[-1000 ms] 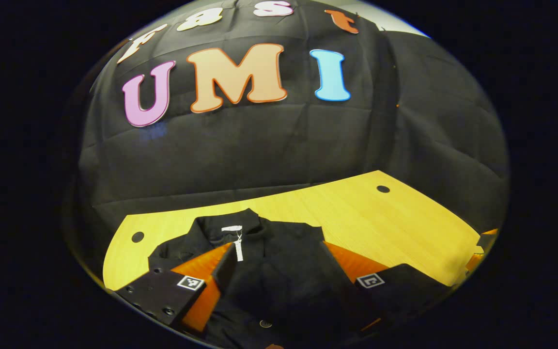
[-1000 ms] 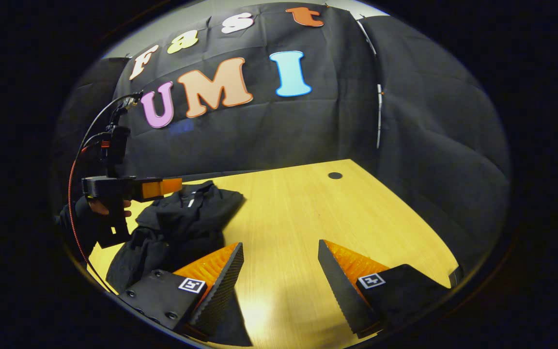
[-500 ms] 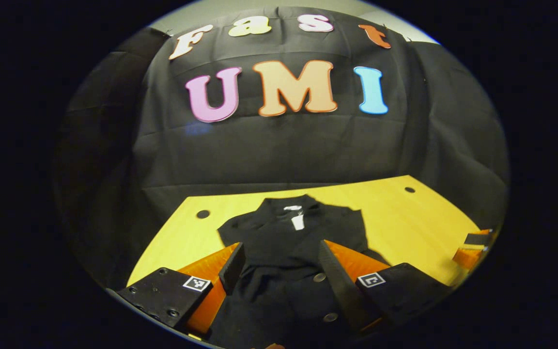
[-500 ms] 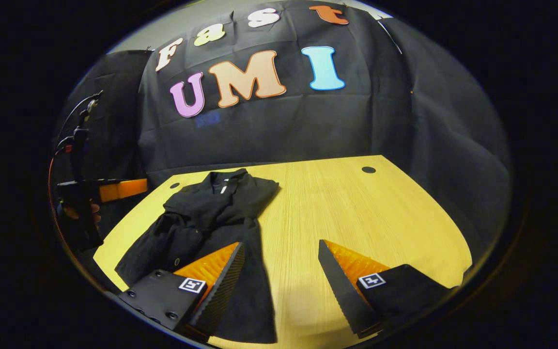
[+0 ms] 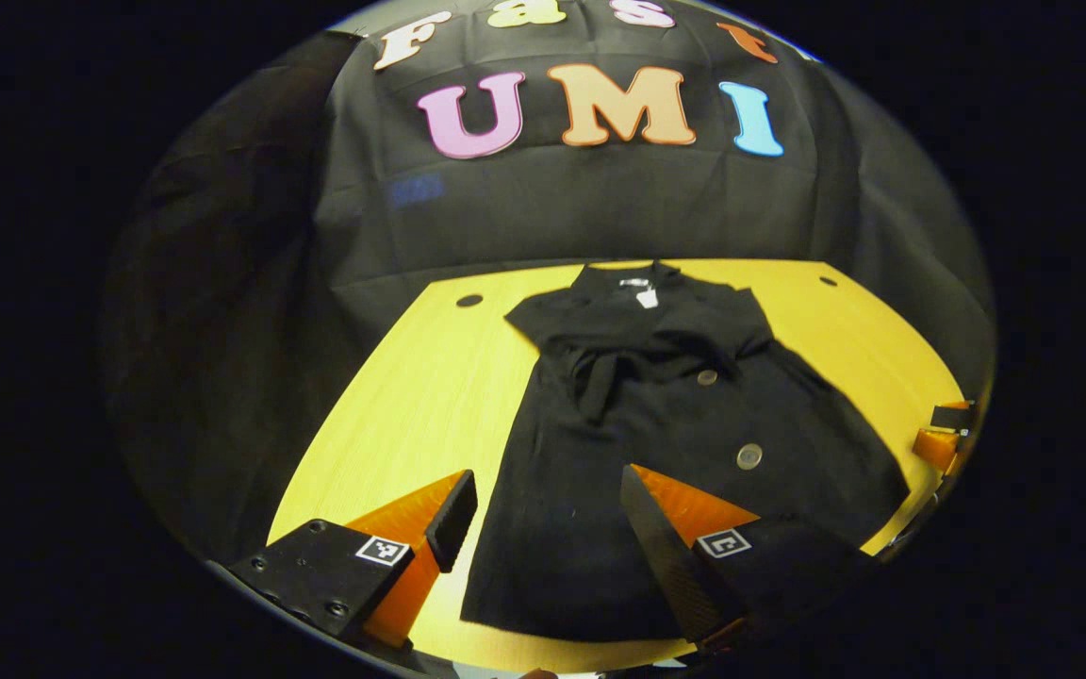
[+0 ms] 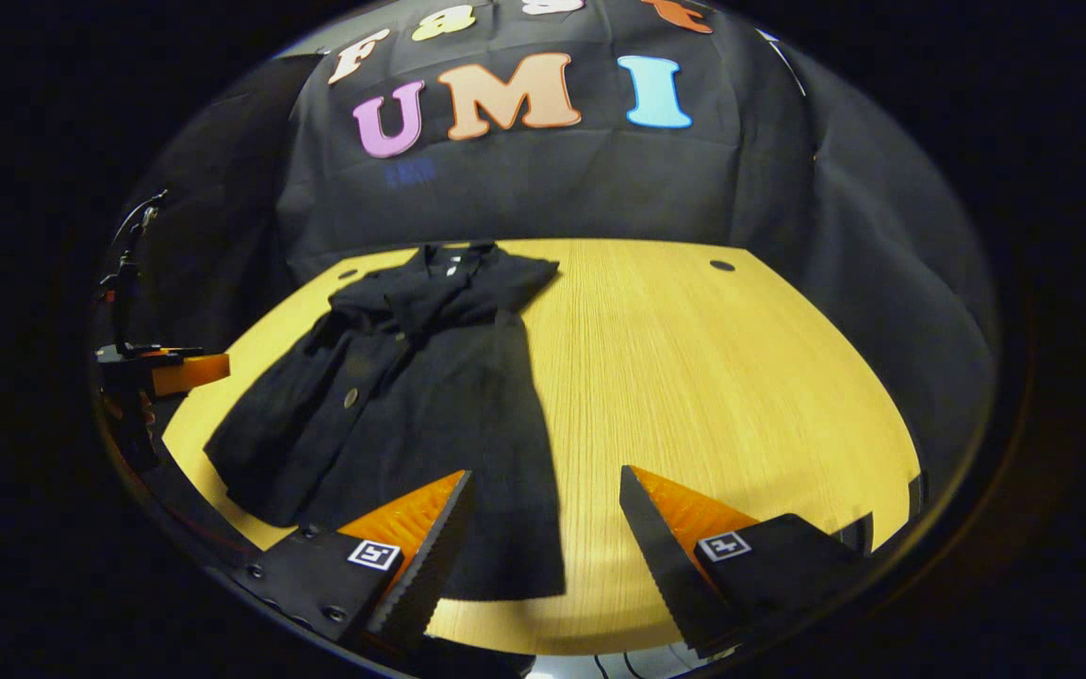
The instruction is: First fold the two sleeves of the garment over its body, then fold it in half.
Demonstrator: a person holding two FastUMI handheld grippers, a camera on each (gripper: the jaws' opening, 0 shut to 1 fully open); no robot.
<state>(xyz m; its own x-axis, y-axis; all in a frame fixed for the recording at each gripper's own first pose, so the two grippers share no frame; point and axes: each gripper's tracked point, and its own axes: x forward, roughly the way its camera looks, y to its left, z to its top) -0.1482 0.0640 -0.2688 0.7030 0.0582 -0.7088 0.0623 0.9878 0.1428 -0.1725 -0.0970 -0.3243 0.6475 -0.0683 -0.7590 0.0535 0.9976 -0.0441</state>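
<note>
The black garment (image 5: 656, 415) lies flat on the wooden table (image 5: 411, 396), collar toward the far edge, with what look like both sleeves folded over its chest, though the dark cloth hides detail. The left gripper (image 5: 543, 509) hovers wide open above the hem, holding nothing. The right gripper (image 6: 543, 514) is also wide open and empty, over bare table beside the garment (image 6: 411, 377).

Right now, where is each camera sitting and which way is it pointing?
Left gripper view: rides the left tool, above the table's near edge, looking along the black garment toward the booth wall; its own two fingers show, spread.
Right gripper view: rides the right tool, farther right over the bare wooden table; its own fingers show spread, the garment to its left.
Shared: garment, table, wall.
</note>
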